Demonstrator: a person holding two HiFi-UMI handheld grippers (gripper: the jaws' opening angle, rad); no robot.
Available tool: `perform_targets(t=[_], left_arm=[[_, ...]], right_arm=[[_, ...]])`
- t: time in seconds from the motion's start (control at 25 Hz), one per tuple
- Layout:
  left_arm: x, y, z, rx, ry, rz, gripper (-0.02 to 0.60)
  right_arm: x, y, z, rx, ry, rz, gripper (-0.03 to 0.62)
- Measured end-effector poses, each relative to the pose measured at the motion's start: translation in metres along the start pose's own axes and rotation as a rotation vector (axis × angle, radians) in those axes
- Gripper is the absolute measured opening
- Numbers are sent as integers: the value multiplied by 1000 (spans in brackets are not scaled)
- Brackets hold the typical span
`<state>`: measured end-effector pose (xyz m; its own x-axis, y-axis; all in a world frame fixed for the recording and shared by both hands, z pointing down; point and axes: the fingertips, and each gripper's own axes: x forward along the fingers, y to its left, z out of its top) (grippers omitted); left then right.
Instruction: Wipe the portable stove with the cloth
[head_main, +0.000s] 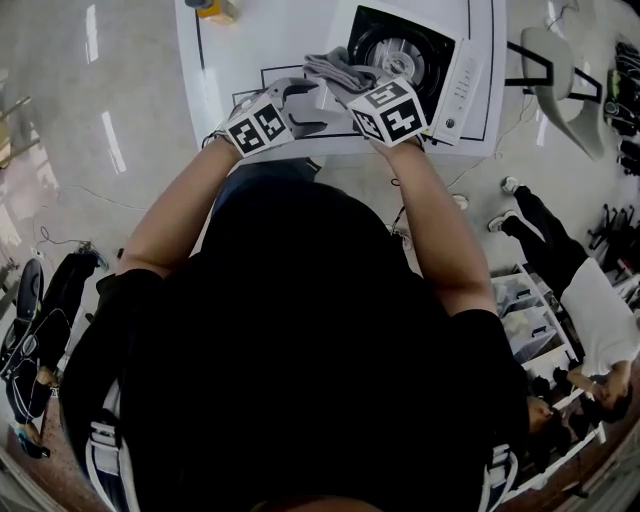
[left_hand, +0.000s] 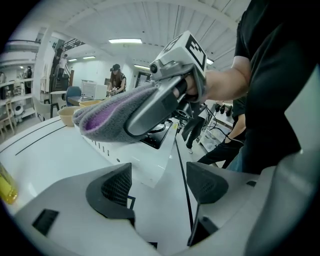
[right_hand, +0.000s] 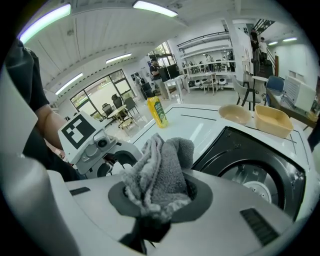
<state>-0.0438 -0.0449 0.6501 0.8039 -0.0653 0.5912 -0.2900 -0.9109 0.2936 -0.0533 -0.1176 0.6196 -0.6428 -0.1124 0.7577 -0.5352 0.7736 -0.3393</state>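
A white portable stove (head_main: 462, 70) with a black round burner (head_main: 398, 52) sits on the white table (head_main: 240, 50). My right gripper (right_hand: 161, 196) is shut on a bunched grey cloth (right_hand: 160, 172), holding it at the stove's near left corner; the burner (right_hand: 260, 165) lies just to its right. The cloth (head_main: 340, 68) shows in the head view above the right gripper (head_main: 350, 95). My left gripper (head_main: 300, 105) stands open beside it, nothing between its fingers (left_hand: 110, 192). From the left gripper view, the cloth (left_hand: 107, 120) hangs above the stove's edge (left_hand: 135, 155).
A yellow bottle (right_hand: 157, 112) stands further along the table, and two beige bowls (right_hand: 272, 120) sit behind the stove. A black line (left_hand: 182, 175) is marked on the tabletop. People (head_main: 575, 270) are beside the table at the right, near shelving.
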Motion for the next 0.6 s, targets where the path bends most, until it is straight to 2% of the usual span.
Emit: perform_targets(t=[0.6], left_arm=[[-1,1,4,-13,-6,2,345]], right_arm=[[10,-68,57,9,18,-43,109]])
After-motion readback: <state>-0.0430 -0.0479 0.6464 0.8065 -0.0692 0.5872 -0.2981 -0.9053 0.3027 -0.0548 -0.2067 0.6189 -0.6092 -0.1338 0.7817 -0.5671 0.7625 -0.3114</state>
